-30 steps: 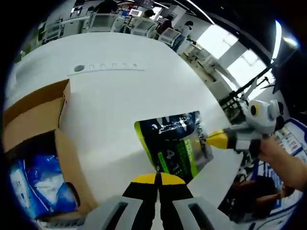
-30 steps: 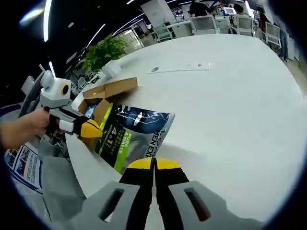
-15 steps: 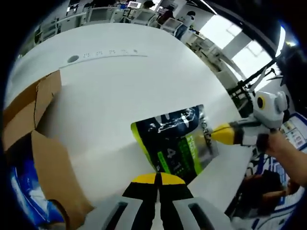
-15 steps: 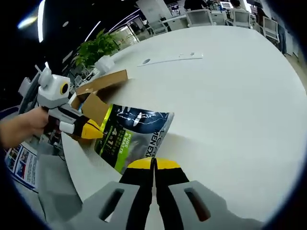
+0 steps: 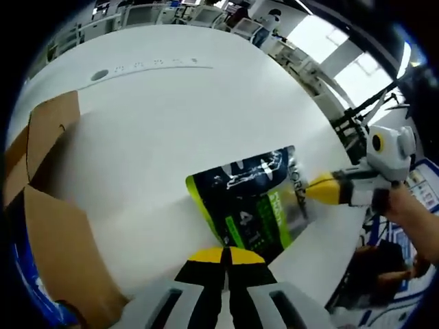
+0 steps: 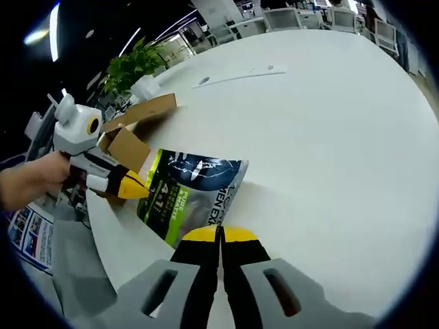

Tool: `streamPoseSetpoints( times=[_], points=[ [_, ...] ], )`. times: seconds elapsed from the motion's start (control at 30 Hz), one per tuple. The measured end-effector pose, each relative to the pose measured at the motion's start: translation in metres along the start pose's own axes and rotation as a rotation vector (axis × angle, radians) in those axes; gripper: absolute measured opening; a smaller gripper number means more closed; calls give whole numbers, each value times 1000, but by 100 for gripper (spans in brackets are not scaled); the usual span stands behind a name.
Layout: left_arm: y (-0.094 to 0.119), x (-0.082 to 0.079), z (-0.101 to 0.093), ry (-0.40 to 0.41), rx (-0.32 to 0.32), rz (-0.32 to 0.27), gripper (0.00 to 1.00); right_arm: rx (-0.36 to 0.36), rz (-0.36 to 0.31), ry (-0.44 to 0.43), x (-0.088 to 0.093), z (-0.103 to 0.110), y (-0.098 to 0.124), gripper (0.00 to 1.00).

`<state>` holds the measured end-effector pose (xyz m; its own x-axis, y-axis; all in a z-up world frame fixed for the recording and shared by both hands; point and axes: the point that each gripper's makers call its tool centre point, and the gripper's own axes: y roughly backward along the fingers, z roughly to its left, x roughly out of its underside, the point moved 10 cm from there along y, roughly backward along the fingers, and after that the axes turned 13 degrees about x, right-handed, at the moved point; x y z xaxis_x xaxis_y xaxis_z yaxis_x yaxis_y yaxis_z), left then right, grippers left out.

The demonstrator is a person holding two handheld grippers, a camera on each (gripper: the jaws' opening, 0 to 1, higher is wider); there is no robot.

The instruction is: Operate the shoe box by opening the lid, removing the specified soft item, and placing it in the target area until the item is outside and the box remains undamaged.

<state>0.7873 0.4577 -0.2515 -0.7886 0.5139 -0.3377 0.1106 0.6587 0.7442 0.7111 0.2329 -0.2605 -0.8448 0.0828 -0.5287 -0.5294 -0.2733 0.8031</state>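
1. Both claws are clamped on the soft pouch (image 5: 248, 209) — my left claw (image 5: 224, 255) pinches its near edge in the left gripper view, my right claw (image 6: 220, 235) pinches the opposite edge in the right gripper view. Jaws are closed tight on the film in both.
2. The pouch is out of the shoe box (image 5: 51, 226) and sits flat over the white table (image 5: 171, 116), just beside the box's open cardboard flaps.
3. Step in hand, as I judge it: setting the pouch down in the target area. I'd lower both ends level, keep it taut, steer away from the flaps so the box isn't knocked, then let go of both edges together.
4. Surface: a big round table, glossy white — a grey strip (image 6: 234, 75) lies far across it.
5. Room: open office with white chairs (image 6: 295, 19) and a potted plant (image 6: 134, 64) beyond the box.
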Motion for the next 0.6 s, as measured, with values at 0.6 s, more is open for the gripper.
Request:
streamPoseSetpoints(
  times=[0.6],
  points=[
    [-12, 1, 7, 23, 0, 21, 0, 12, 32, -16, 4, -8, -11, 0]
  ],
)
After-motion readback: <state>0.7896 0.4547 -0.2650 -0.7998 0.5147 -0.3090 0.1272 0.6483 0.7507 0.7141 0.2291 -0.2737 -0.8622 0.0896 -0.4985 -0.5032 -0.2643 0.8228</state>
